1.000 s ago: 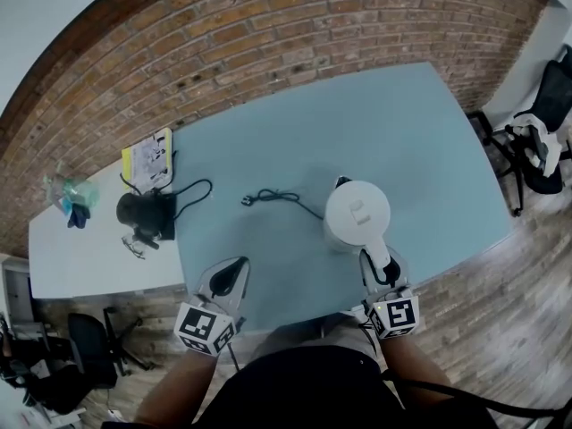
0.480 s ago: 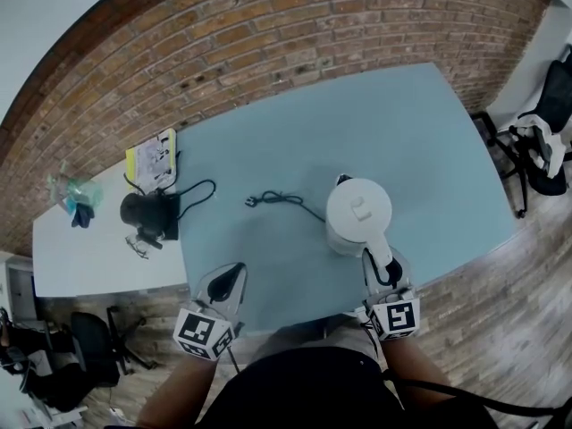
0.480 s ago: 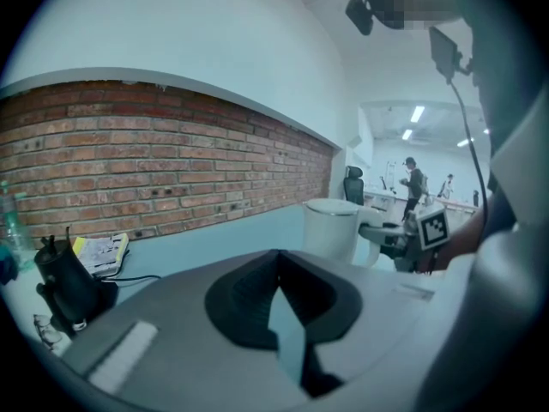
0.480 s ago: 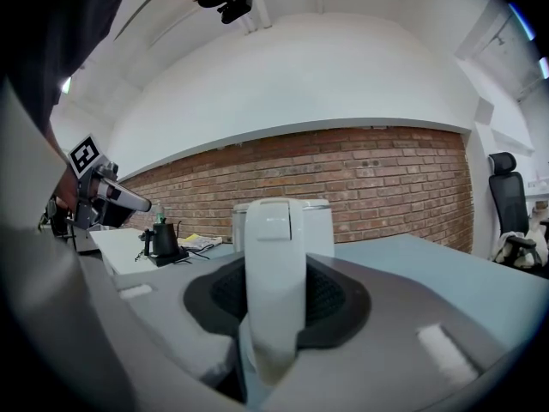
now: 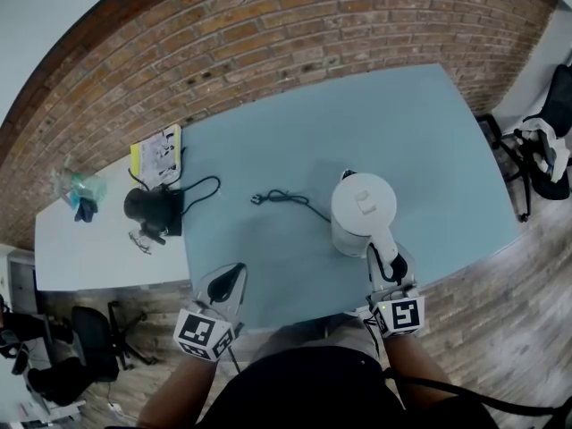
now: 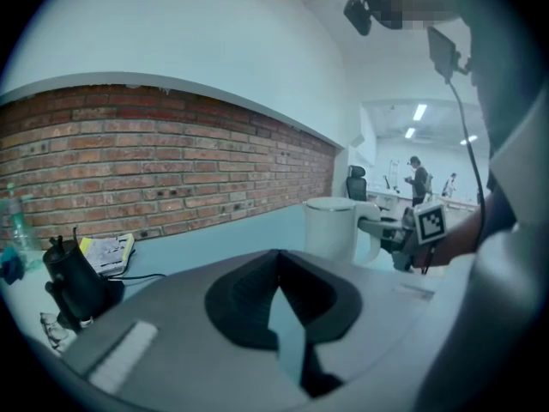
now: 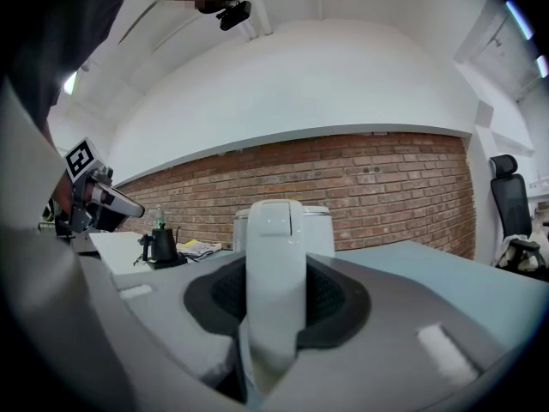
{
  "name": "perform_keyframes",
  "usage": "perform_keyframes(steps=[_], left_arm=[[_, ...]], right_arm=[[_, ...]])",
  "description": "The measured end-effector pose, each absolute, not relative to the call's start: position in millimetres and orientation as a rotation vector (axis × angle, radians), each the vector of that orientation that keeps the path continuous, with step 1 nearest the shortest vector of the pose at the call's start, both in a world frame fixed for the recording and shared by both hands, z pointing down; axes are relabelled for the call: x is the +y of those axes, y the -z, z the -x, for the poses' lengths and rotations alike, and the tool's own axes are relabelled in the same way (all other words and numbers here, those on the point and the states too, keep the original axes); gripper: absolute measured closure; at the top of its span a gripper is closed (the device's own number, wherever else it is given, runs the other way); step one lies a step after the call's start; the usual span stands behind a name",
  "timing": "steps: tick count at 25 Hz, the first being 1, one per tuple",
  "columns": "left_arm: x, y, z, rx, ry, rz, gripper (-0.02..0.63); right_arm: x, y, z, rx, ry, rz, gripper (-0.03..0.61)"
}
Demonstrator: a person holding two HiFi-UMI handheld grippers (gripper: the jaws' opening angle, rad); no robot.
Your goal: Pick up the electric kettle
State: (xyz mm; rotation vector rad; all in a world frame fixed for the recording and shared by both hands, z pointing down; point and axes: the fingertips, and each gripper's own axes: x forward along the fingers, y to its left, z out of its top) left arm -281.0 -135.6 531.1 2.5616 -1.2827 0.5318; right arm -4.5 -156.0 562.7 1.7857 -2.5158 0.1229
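Note:
A white electric kettle (image 5: 362,206) stands near the front right of the teal table (image 5: 295,141). Its black cord (image 5: 286,197) lies loose to its left. My right gripper (image 5: 386,262) is shut on the kettle's handle (image 7: 274,264), which fills the gap between the jaws in the right gripper view; the kettle's body (image 7: 322,230) rises behind it. My left gripper (image 5: 226,280) hovers at the table's front edge, well left of the kettle, jaws shut with nothing in them. In the left gripper view the kettle (image 6: 330,226) and the right gripper (image 6: 403,234) show ahead on the right.
A black gooseneck kettle (image 5: 147,208) on its base sits on the white table (image 5: 80,248) to the left, beside a yellow booklet (image 5: 159,150) and a plastic bottle (image 5: 76,190). A brick wall runs behind. Office chairs (image 5: 541,141) stand at the right.
The head view has drifted slightly, so everything sits a little further right. The right gripper stays on the handle; the left gripper has kept its place.

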Motion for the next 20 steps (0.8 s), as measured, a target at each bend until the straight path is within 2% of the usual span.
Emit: perform_keyframes(steps=[20], left_arm=[[-130.4, -526.4, 285.0, -1.327, -0.548, -2.541, 0.609]], right_arm=[[-170.2, -530.6, -4.8, -2.594, -0.057, -1.820, 0.459]])
